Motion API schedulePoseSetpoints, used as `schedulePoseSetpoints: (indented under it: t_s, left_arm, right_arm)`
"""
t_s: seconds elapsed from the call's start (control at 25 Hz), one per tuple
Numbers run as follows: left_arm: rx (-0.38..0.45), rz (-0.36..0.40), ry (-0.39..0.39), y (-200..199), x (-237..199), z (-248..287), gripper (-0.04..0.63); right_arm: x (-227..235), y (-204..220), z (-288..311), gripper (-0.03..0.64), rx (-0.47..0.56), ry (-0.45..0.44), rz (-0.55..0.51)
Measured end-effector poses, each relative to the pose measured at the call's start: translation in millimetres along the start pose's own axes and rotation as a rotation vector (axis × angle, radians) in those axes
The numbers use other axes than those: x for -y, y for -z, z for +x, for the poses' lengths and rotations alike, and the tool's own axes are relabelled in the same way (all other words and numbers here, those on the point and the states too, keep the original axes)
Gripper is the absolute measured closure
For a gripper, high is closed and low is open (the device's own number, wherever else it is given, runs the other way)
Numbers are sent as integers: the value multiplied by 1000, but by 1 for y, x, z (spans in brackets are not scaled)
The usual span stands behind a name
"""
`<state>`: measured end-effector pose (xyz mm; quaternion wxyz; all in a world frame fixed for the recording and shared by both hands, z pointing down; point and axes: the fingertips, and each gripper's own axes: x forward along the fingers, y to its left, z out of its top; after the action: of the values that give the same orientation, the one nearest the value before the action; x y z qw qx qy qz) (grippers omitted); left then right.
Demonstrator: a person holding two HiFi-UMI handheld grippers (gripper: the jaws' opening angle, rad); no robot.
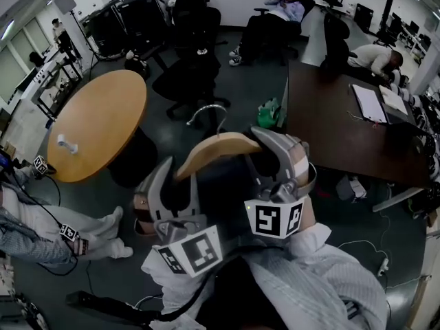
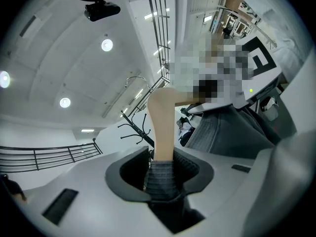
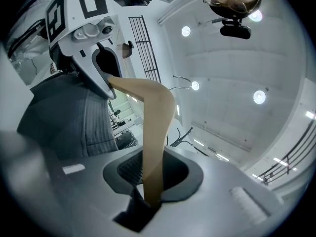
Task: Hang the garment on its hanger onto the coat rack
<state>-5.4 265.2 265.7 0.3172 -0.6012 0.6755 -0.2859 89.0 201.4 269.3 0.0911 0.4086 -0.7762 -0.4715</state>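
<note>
Hanger with garment bridges the left gripper and right gripper, each clamped on one arm.

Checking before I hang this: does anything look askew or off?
Nothing stands out. The left gripper and right gripper each clamp one end of the wooden hanger, its hook free between them, the dark garment draped on it.

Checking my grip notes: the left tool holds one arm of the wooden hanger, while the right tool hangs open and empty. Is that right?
Not quite. The right tool is not open and empty: the right gripper view shows it closed on the other arm of the wooden hanger. The left tool does hold one arm of it.
</note>
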Motion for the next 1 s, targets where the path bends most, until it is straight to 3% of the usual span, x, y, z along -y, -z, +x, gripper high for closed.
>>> schedulePoseSetpoints:
  t_s: [0.32, 0.56, 1.0]
  left_arm:
    - [8, 3, -36, 10, -16, 148, 468]
    - [1, -22, -16, 36, -22, 237, 468]
    - [113, -6, 32, 93, -64, 430, 468]
  right_arm:
    - [32, 70, 131, 546, 51, 3, -7]
    - [33, 112, 213, 541, 38, -7, -11]
    - [39, 180, 393, 541, -23, 102, -48]
